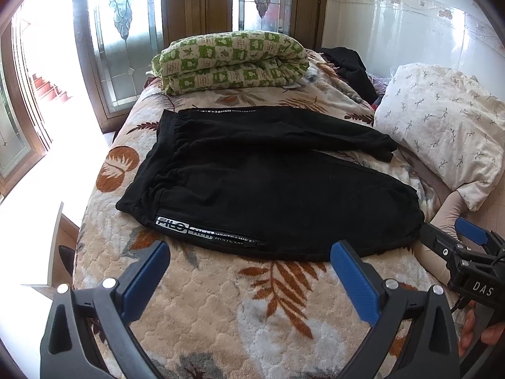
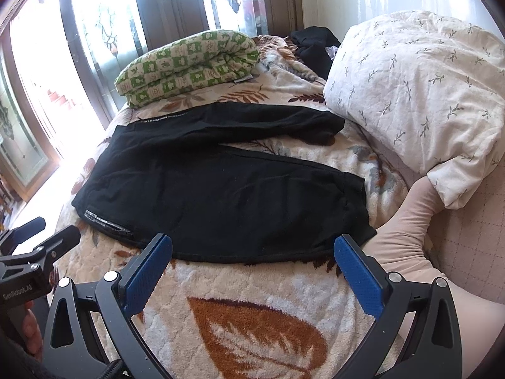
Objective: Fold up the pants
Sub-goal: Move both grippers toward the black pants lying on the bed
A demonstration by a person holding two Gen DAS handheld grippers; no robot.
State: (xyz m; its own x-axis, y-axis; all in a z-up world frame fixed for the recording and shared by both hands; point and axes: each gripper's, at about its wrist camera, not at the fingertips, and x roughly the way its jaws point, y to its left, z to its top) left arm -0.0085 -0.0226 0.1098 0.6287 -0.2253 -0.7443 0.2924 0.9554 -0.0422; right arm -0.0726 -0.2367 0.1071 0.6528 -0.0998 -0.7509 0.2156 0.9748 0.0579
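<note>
The left gripper (image 1: 251, 262) is hovering with its jaws wide apart over the blanket (image 1: 284, 309), just short of the near edge of the pants (image 1: 268, 195), close to the waistband end where the white logo strip (image 1: 189, 229) is showing. The pants are lying spread flat across the bed, waist toward the left and window side, both legs running to the right and splaying apart, so a wedge of blanket is showing between them. The fabric is black, soft and slightly gathered at the elastic waist; it looks limp and likely to sag when lifted. The far leg is ending beside the pillow (image 1: 442, 126); the near leg is ending at a cuff by the right edge of the bed. The right gripper (image 2: 252, 263) is likewise hanging with its jaws spread and holding nothing, at the near hem close to that cuff. Judging from this, the first fold is not yet started: both tools should be pinching the near edge, one by the waist and one by the cuff, taking only the pants and not the blanket, then carrying the near leg evenly over the far one.
</note>
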